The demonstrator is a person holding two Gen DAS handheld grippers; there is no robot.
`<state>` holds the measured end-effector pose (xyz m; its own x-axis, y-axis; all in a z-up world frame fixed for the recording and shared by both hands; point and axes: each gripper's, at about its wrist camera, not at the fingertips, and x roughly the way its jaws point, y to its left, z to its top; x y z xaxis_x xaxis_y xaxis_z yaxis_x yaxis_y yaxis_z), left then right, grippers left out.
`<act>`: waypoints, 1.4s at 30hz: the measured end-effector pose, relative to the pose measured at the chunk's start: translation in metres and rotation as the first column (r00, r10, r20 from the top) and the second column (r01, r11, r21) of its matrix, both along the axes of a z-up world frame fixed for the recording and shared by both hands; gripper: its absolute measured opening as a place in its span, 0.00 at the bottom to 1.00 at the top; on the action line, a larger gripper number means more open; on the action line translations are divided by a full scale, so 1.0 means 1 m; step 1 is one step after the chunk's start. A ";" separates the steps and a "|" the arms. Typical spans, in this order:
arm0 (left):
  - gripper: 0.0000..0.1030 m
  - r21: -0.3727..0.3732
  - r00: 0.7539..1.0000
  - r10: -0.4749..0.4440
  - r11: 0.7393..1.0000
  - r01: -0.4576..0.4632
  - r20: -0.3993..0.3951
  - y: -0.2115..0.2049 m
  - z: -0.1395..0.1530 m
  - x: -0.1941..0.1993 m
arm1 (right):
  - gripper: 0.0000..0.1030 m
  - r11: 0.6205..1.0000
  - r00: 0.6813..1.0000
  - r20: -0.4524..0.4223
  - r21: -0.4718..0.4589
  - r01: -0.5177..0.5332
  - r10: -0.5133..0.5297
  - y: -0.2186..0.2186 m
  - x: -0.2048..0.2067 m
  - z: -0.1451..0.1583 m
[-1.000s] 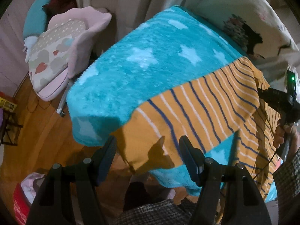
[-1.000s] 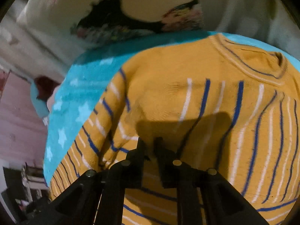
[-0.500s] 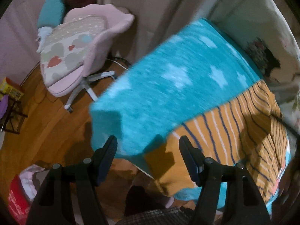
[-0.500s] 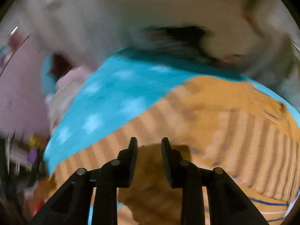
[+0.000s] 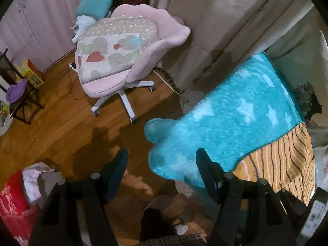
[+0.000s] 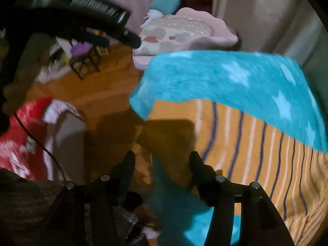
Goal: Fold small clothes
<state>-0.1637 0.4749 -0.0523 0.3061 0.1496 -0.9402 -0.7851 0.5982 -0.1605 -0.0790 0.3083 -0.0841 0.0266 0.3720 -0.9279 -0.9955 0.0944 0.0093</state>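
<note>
A turquoise fleece blanket (image 5: 235, 127) with pale stars covers the raised work surface, its near corner drooping over the edge toward a wooden plank floor (image 5: 61, 127). The orange sweater (image 6: 256, 143), striped in navy and white, lies flat on the blanket along its near side; in the left wrist view it shows only at the right edge, while in the right wrist view it fills the lower right and is blurred. The left gripper (image 5: 162, 160) hangs over the floor just beside the blanket's drooping corner, jaws spread wide with nothing between them. The right gripper (image 6: 162, 160) has just been opening its jaws; they stand apart above the sweater's near edge and the blanket's overhang, gripping nothing. Across the floor stands a pink swivel chair (image 5: 143, 47) on a white wheeled base, with a heart-patterned cushion (image 5: 110, 47) on the seat and a teal pillow (image 5: 94, 0) behind it. Pale curtains (image 5: 215, 20) hang beside the chair. A dark wooden side table (image 5: 22, 100) carries a purple cloth, and a heap of red and pink laundry (image 6: 30, 135) sits on the floor at lower left.
</note>
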 end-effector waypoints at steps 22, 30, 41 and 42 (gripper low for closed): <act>0.65 0.014 0.984 -0.169 0.986 0.169 0.057 -0.035 0.016 0.076 | 0.06 0.590 0.699 -0.472 0.382 0.711 -0.537 -0.087 0.188 0.175; 0.65 0.016 0.955 -0.283 0.959 0.282 0.090 -0.115 0.031 0.117 | 0.06 0.147 0.339 -0.564 0.358 0.922 -0.753 -0.323 0.270 0.184; 0.65 0.051 0.896 -0.441 0.897 0.439 0.044 -0.244 0.031 0.162 | 0.07 -0.159 -0.120 -0.442 0.050 0.986 -0.889 -0.541 0.298 0.034; 0.65 0.050 0.893 -0.449 0.893 0.447 0.040 -0.252 0.030 0.165 | 0.07 -0.151 -0.123 -0.421 0.033 0.988 -0.899 -0.545 0.299 0.023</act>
